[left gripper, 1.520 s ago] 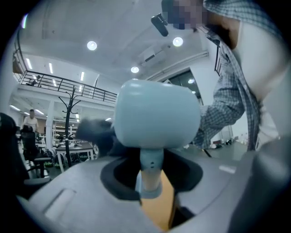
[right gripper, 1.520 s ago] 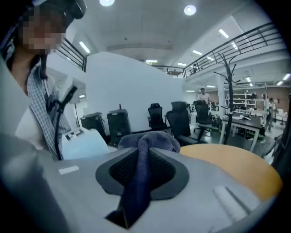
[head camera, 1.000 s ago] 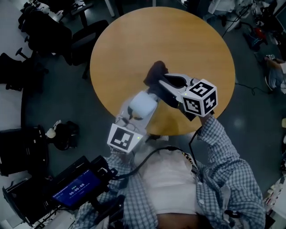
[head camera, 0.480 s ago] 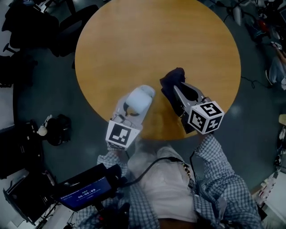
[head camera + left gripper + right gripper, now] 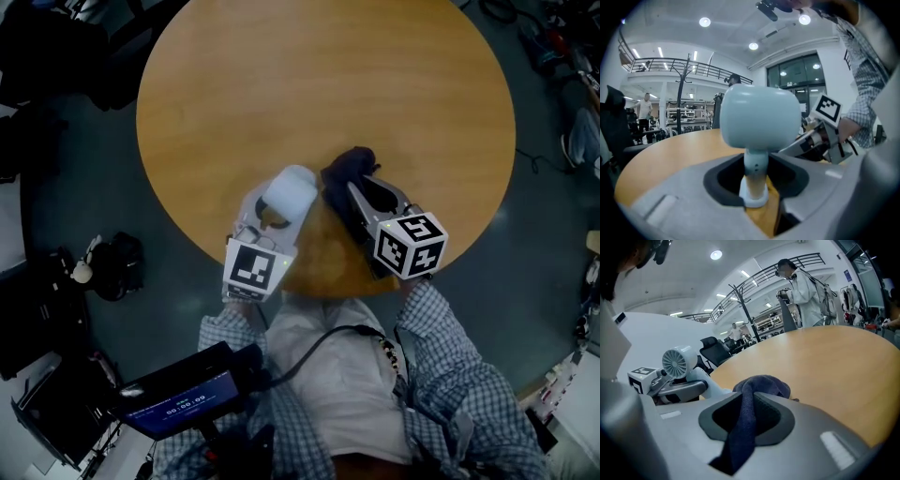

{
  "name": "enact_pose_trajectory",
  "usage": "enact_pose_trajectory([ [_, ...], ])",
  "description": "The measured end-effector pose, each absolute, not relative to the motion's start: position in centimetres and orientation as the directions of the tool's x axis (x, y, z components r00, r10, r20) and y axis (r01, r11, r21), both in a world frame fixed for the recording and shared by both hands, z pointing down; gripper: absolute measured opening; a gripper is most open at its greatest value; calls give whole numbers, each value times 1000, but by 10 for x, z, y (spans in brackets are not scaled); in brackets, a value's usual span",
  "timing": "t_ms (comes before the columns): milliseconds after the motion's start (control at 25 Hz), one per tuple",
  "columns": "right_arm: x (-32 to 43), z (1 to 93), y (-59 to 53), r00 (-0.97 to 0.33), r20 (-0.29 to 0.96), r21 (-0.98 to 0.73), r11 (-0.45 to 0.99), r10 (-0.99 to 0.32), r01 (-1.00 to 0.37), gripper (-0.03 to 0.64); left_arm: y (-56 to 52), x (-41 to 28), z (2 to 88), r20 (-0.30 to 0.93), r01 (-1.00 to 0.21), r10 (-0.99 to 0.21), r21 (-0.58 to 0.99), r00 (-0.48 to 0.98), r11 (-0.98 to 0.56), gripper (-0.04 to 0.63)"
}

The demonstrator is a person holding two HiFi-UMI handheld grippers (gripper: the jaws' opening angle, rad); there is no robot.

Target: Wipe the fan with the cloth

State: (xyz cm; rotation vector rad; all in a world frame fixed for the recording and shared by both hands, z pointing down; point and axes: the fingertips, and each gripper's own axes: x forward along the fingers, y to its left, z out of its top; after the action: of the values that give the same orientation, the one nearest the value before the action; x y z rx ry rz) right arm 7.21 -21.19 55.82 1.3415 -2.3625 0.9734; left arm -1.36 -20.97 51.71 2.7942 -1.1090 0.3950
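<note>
View from above a round wooden table [image 5: 328, 84], with a person in a checked shirt at its near edge. The left hand-held gripper [image 5: 267, 214] is clamped on the slim stem of a small pale blue fan [image 5: 289, 190], low down by its base, so the rounded head stands clear above the jaws. The right hand-held gripper [image 5: 345, 193] is closed on a bunched dark blue cloth [image 5: 352, 167], which sits just right of the fan over the near part of the table. A loose tail of the cloth trails back between the jaws. Whether fan and cloth touch is unclear.

Likely risks: the grip is far below the fan's head, so a firm press with the cloth could lever the fan sideways or twist it in the jaws. Only a fold of cloth is pinched, so rubbing may drag it free. Both grippers are close together and could knock each other. The table's near edge is close, so a dropped fan could fall to the floor.
</note>
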Motion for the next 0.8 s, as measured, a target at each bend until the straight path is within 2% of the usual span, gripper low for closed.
enact_pose_trajectory([
  [480, 75, 582, -210, -483, 588, -275, 401, -649, -874, 89, -215, -3, 528, 297, -681, -650, 1, 699, -732, 143],
  [720, 83, 566, -217, -472, 525, -284, 378, -708, -881, 144, -212, 0, 528, 314, -665, -622, 42, 717, -745, 140],
  [800, 88, 557, -221, -465, 494, -290, 364, -735, -885, 156, -212, -2, 527, 320, -652, -606, 55, 729, -756, 160],
])
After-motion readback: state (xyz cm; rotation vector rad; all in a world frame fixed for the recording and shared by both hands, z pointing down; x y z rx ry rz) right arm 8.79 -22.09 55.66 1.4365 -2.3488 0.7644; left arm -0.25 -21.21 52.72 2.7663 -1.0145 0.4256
